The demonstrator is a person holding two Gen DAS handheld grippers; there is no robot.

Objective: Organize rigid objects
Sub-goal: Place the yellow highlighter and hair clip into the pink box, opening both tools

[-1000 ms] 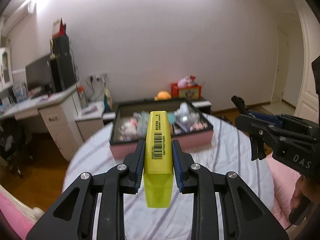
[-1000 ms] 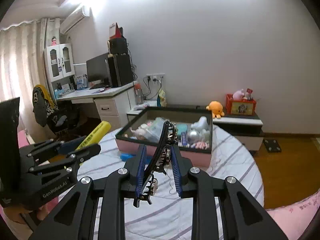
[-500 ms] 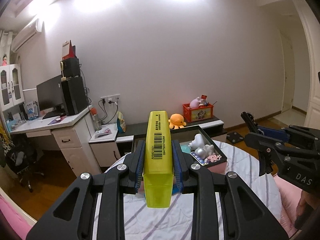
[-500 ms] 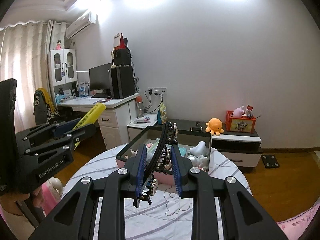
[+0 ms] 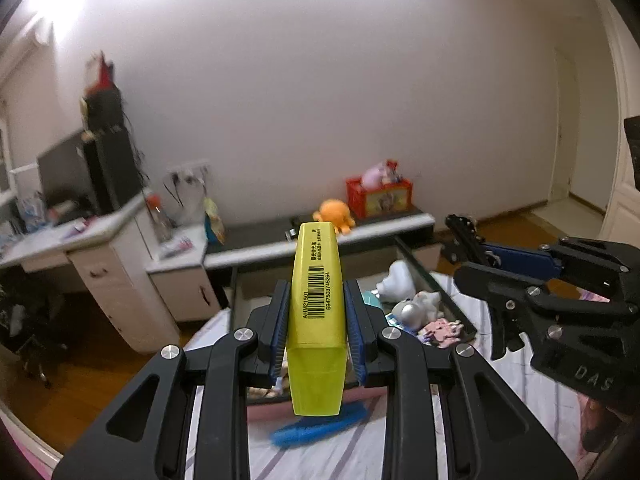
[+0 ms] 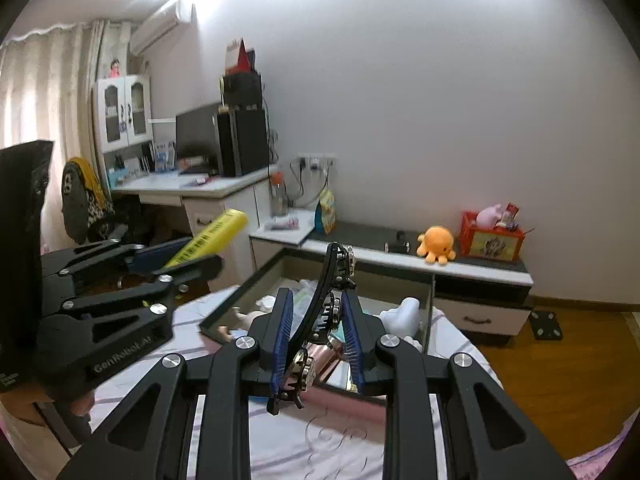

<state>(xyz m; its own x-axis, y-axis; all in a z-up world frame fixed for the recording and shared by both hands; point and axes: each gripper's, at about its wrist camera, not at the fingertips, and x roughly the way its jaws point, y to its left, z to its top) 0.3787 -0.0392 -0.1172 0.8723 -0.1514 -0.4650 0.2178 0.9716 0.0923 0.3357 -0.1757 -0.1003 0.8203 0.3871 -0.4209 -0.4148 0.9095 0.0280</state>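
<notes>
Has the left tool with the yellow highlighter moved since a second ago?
Yes. The left tool has closed in on the pink-sided box, whose near rim now sits beneath the yellow highlighter.

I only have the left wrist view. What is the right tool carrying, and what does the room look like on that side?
Observer: The right tool is shut on a black hair clip with metal studs, held lengthwise between the blue pads.
Operator: Where is the clip relative to the box?
Observer: It hangs above the near edge of the pink storage box.
Operator: What is left of the desk?
Observer: A white glass-door cabinet beside a curtain, with an air conditioner above.
Operator: Is my highlighter visible there?
Observer: Yes, the yellow highlighter sticks out of the left tool.
</notes>
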